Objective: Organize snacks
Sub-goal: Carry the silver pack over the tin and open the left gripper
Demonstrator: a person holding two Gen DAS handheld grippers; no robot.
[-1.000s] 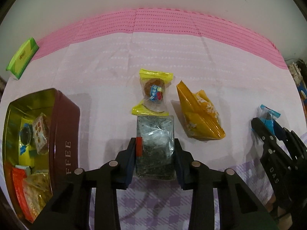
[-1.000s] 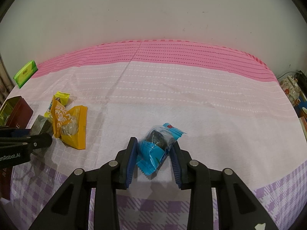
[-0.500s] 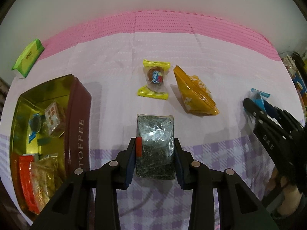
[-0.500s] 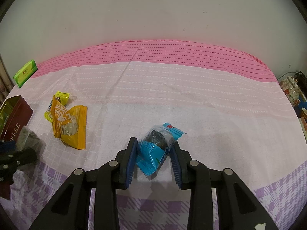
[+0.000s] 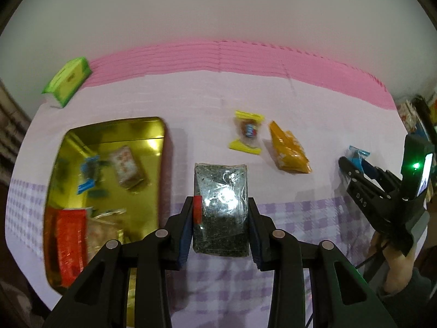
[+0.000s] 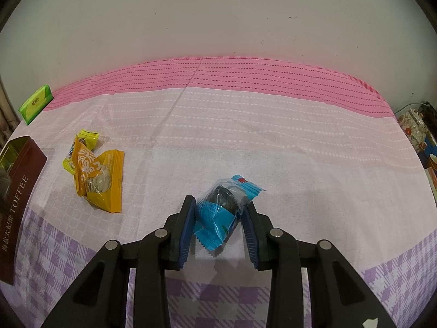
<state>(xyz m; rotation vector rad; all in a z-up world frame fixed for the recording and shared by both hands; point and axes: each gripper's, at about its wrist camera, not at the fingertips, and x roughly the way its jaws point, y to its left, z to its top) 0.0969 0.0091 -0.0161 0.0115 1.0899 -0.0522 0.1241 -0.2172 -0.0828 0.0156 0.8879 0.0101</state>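
My left gripper (image 5: 220,213) is shut on a clear packet of dark seaweed-like snack (image 5: 220,207), held up above the tablecloth just right of the open gold toffee tin (image 5: 161,147). Several wrapped snacks lie blurred inside the tin. My right gripper (image 6: 220,213) is shut on a blue-wrapped dark sweet (image 6: 222,205) resting low on the cloth; it shows at the right of the left wrist view as the right gripper (image 5: 352,164). An orange packet (image 6: 101,180) and a yellow-ended sweet (image 6: 82,147) lie on the cloth, also seen as the orange packet (image 5: 288,150) and yellow sweet (image 5: 247,135).
A green tissue pack (image 5: 67,82) lies at the far left near the wall, also seen as the green pack (image 6: 35,104). The tin's brown side (image 6: 19,191) reads TOFFEE. Clutter with a floral pot (image 6: 412,128) stands off the table's right edge. A person's hand (image 5: 396,270) holds the right gripper.
My left gripper has risen with the dark packet and shifted left toward the tin, which now shows more fully and nearer the centre. The right gripper and its blue sweet have not moved.
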